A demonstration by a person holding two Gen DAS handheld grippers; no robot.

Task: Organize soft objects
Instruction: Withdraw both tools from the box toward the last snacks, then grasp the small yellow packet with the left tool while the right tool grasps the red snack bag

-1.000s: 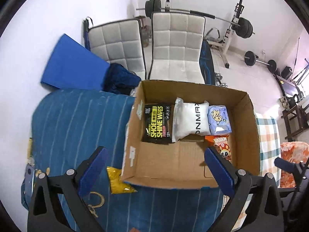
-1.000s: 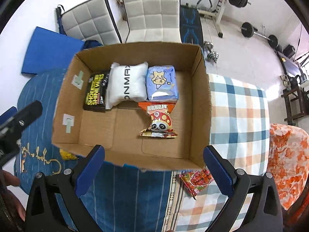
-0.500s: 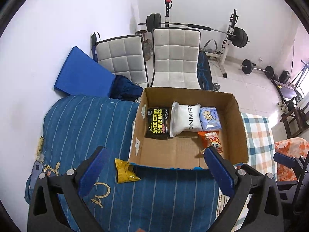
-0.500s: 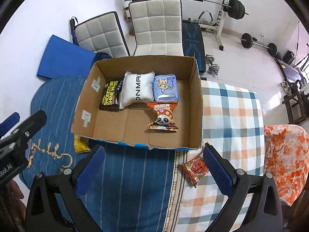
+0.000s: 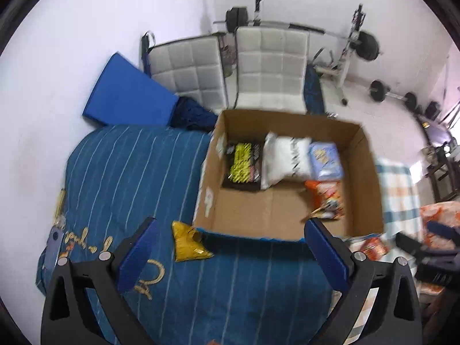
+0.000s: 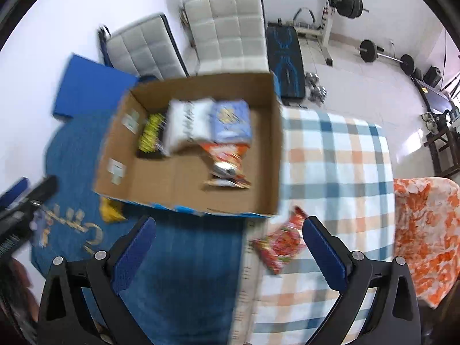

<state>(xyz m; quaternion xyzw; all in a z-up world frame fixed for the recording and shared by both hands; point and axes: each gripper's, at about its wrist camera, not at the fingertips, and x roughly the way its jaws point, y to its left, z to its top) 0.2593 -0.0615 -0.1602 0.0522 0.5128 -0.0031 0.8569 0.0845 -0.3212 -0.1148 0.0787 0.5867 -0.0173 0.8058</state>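
Note:
A cardboard box (image 5: 371, 178) (image 6: 276, 155) sits on the bed. Inside lie a black shoe-wipes pack (image 5: 243, 166) (image 6: 149, 136), a white pouch (image 5: 286, 159) (image 6: 188, 125), a light blue tissue pack (image 5: 326, 161) (image 6: 230, 122) and an orange panda snack bag (image 5: 326, 198) (image 6: 227, 164). A yellow packet (image 5: 188, 243) (image 6: 110, 211) lies on the blue blanket at the box's near left corner. A red snack packet (image 6: 280, 243) (image 5: 373, 248) lies on the plaid cloth in front of the box's right corner. My left gripper (image 5: 230, 251) and my right gripper (image 6: 227, 251) hang open and empty above the bed.
The blue striped blanket (image 5: 129, 178) covers the left of the bed, a plaid cloth (image 6: 339, 166) the right, an orange floral cloth (image 6: 428, 224) beyond. Two white chairs (image 5: 268, 66), a blue mat (image 5: 126, 95) and weight equipment (image 6: 345, 3) stand behind. A phone (image 5: 53, 245) lies at the blanket's left edge.
Both grippers have pulled back and up from the box, so it looks smaller and farther. The red packet and more of the bed have come into view. The packets have not moved.

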